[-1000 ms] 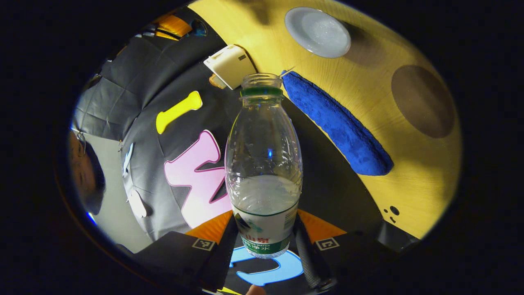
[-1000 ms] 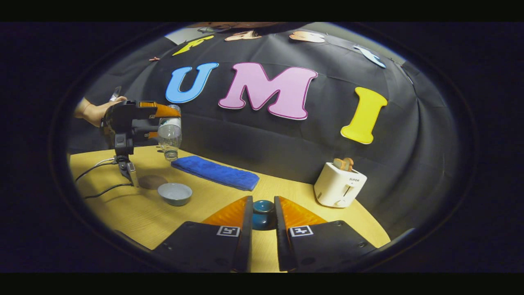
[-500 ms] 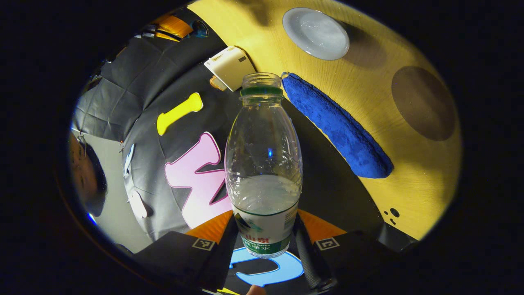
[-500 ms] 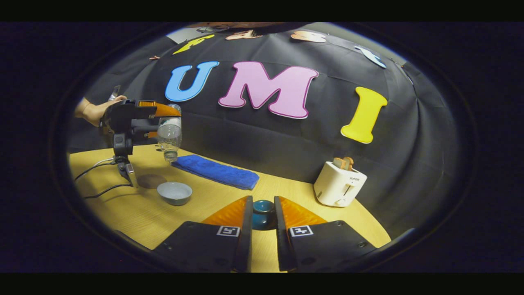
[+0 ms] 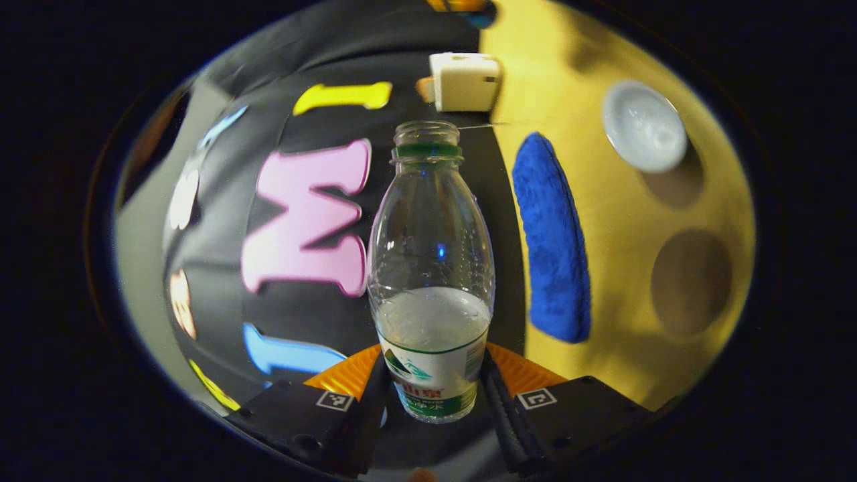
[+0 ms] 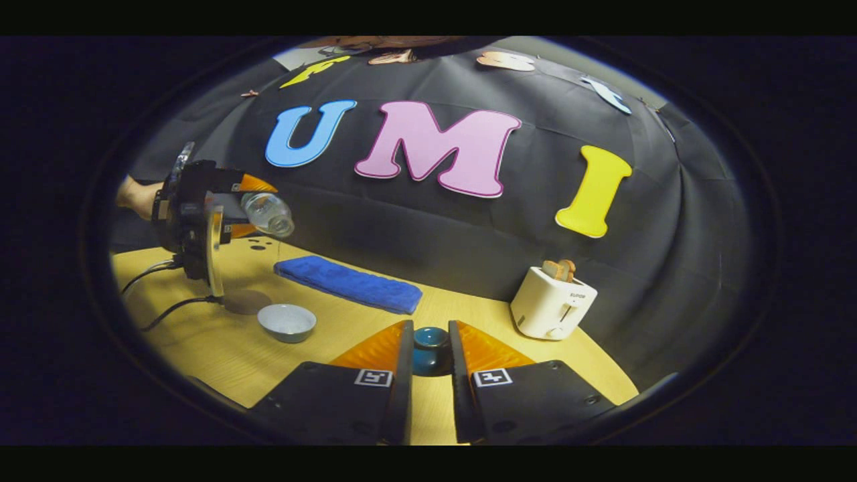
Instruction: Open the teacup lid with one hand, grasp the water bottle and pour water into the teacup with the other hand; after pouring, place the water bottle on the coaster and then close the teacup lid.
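While ribbed clear plastic bottle (image 5: 430,268) tilts, round coaster (image 5: 691,281) looks flat.

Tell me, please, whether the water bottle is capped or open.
Open. The water bottle in the left gripper shows a bare, capless mouth above its green neck ring; it is roughly a third full.
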A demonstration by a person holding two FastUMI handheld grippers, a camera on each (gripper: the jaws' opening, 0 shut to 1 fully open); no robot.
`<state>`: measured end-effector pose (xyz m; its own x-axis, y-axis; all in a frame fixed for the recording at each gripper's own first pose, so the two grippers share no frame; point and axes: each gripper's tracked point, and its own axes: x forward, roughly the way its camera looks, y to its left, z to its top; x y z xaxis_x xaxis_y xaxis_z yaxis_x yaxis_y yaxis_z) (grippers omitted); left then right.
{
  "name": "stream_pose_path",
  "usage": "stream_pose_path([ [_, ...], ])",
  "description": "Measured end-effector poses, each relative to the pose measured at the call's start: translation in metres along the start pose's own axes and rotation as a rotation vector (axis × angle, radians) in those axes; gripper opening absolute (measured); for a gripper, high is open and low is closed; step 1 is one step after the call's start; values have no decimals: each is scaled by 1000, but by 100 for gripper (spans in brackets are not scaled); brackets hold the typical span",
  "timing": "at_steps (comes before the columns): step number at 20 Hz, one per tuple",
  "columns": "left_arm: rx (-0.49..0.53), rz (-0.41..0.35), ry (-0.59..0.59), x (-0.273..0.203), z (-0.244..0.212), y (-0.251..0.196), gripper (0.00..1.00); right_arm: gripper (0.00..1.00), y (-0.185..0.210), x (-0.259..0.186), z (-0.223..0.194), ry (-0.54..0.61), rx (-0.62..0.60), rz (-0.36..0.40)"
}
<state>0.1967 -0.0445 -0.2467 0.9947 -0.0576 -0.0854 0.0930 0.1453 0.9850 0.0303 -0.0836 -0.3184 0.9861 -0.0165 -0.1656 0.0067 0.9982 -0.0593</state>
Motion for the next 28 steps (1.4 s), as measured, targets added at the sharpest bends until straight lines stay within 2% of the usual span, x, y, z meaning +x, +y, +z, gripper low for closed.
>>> stream_pose_path([
  [1, -105, -24, 14, -4, -7, -3, 73, 29, 2, 1, 2, 0, 0, -1],
  [4, -439, -96, 50, -16, -15, -18, 73, 29, 10, 4, 6, 2, 1, -3],
  [5, -562, -129, 53, -20, -13, -27, 74, 29, 12, 4, 6, 4, 0, -2],
  [6, -689, -161, 49, -21, -6, -32, 73, 24, 16, 5, 8, 4, -3, -1],
  [7, -809, -193, 34, -22, 2, -38, 73, 29, 18, 6, 9, 6, -6, 1],
  [8, -915, -225, 13, -23, 12, -44, 74, 24, 20, 7, 10, 8, -9, 1],
  [9, -1004, -256, -8, -24, 21, -47, 74, 24, 22, 8, 10, 9, -13, 3],
  [10, -1081, -282, -27, -24, 30, -48, 75, 29, 24, 10, 11, 7, -13, 5],
  [11, -1155, -304, -40, -26, 33, -47, 75, 24, 27, 11, 12, 6, -10, 9],
  [12, -1228, -321, -42, -24, 37, -51, 75, 29, 29, 13, 12, 6, -3, 12],
  [14, -1360, -354, -19, -24, 44, -64, 75, 29, 35, 14, 11, 8, 8, 17],
  [15, -1405, -359, 1, -22, 46, -68, 75, 29, 37, 15, 13, 7, 9, 21],
  [16, -1431, -357, 18, -20, 47, -72, 75, 34, 40, 16, 15, 6, 9, 25],
  [20, -1464, -342, 26, -20, 50, -74, 76, 34, 51, 19, 15, 8, 24, 49],
  [23, -1456, -342, 31, -21, 49, -77, 76, 24, 59, 23, 17, 8, 31, 65],
  [25, -1457, -349, 50, -22, 49, -80, 76, 24, 62, 25, 20, 6, 38, 72],
  [26, -1458, -349, 51, -23, 50, -79, 76, 34, 65, 26, 20, 4, 41, 76],
  [27, -1453, -343, 46, -22, 49, -79, 72, 34, 66, 27, 21, 4, 44, 78],
  [28, -1446, -350, 45, -21, 50, -80, 78, 34, 68, 27, 19, 6, 47, 81],
])
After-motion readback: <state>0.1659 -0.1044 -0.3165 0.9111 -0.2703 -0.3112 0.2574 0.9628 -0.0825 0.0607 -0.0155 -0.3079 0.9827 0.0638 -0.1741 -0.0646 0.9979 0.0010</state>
